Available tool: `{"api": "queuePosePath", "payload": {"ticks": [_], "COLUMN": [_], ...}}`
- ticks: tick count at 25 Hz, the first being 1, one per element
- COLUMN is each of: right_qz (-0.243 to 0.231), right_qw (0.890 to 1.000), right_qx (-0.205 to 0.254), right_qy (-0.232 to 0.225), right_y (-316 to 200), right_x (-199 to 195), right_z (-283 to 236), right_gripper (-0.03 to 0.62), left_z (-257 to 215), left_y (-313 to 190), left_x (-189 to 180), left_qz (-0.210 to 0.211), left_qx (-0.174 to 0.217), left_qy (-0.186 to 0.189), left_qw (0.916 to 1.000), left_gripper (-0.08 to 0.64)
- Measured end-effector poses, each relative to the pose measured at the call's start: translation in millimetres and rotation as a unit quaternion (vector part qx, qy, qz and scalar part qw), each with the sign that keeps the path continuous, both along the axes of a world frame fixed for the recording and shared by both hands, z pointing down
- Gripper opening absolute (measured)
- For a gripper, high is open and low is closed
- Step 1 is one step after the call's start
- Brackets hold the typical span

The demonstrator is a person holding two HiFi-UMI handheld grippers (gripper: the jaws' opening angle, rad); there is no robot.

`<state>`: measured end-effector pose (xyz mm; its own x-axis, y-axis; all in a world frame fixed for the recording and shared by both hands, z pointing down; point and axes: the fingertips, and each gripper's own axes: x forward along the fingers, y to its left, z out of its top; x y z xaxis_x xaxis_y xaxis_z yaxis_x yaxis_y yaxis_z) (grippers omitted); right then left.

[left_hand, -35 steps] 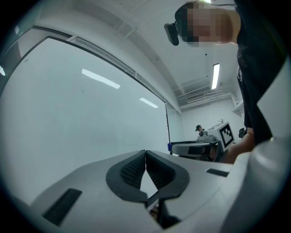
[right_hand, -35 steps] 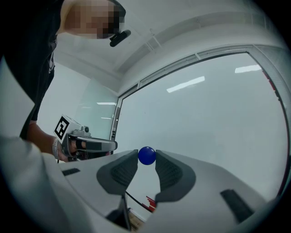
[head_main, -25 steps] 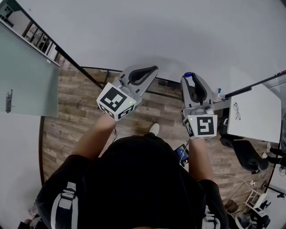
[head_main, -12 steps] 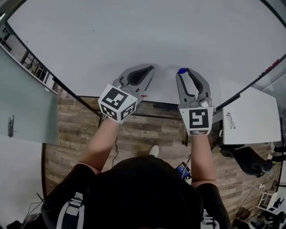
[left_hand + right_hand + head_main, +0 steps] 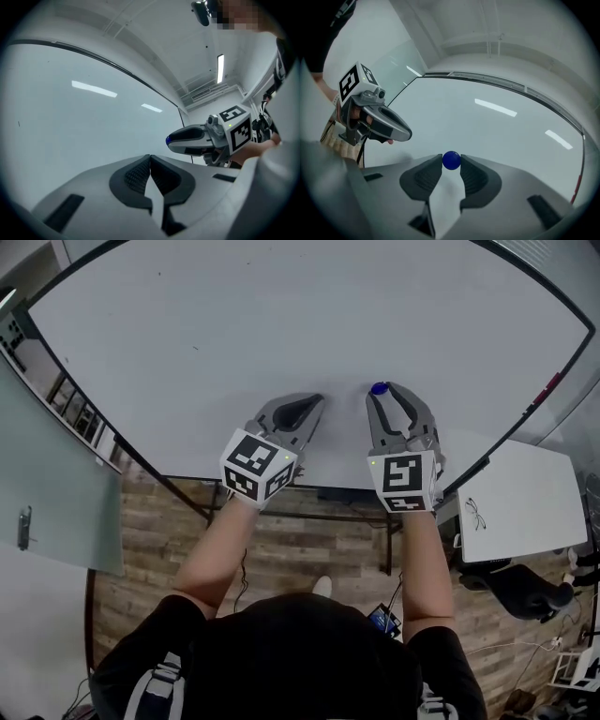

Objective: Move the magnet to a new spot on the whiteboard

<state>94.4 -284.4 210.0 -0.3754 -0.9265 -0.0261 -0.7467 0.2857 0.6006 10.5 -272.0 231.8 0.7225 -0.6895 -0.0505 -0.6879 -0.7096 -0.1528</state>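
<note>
A small blue round magnet sits between the tips of my right gripper, which is shut on it. It is held close to the lower middle of the big whiteboard; whether it touches the board I cannot tell. My left gripper hovers beside it to the left, jaws shut with nothing between them. In the left gripper view the right gripper points at the board, a blue speck at its tip.
A white table with a pair of glasses stands at the right. A glass panel is at the left. Wooden floor lies under the board's lower edge. A red object clings to the board's right rim.
Both grippers have risen from the board's lower edge onto its face, and the head view has tilted up to show more whiteboard. The magnet stays in the right gripper.
</note>
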Motion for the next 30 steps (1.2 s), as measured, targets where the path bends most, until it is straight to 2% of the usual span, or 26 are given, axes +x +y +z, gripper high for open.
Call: {"api": "queuePosePath", "payload": {"ticks": [6, 12, 21, 30], "right_qz": [0.019, 0.024, 0.035, 0.032], "right_qw": [0.999, 0.998, 0.997, 0.997], "right_qx": [0.009, 0.021, 0.0, -0.014], "right_qy": [0.031, 0.053, 0.073, 0.069], "right_y": [-15.6, -27.8, -46.5, -64.2], "right_x": [1.9, -2.7, -0.3, 0.8], "right_z": [-12.1, -35.4, -44.5, -42.5], "right_gripper": [0.118, 0.118, 0.118, 0.12], "left_z": [-14.7, -43.5, -62.2, -62.5], "left_y": [-10.6, -21.2, -34.5, -45.0], "left_x": [6.7, 12.9, 16.9, 19.0], "left_qz": [-0.005, -0.013, -0.025, -0.022], "left_qx": [0.008, 0.032, 0.046, 0.046], "left_qy": [-0.001, -0.002, -0.01, -0.007], "left_qw": [1.0, 0.9994, 0.9986, 0.9987], "left_gripper": [0.005, 0.005, 0.005, 0.005]}}
